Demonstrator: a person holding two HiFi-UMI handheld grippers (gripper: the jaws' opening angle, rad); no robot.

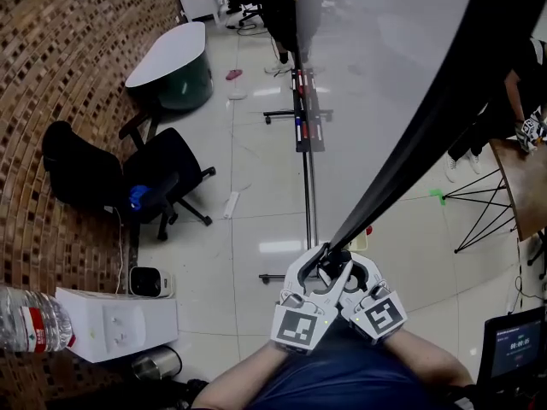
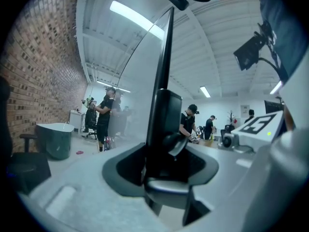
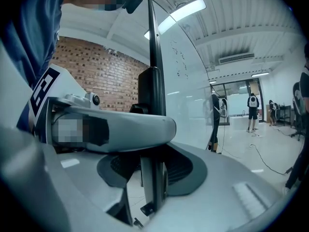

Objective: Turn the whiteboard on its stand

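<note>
My left gripper (image 1: 314, 272) and right gripper (image 1: 349, 273) both pinch the dark edge of the whiteboard (image 1: 385, 84), which hangs tipped on its stand (image 1: 301, 126) just ahead. If I swing fast, that thin edge could slip out, I think. The floor (image 1: 256, 229) is bare on the left up to the black chair (image 1: 167, 178); the brown table (image 1: 523, 186) stands nearer on the right.

Left gripper (image 1: 313, 268) and right gripper (image 1: 352, 273) side by side, both seemingly clamped on the whiteboard (image 1: 385, 75).
</note>
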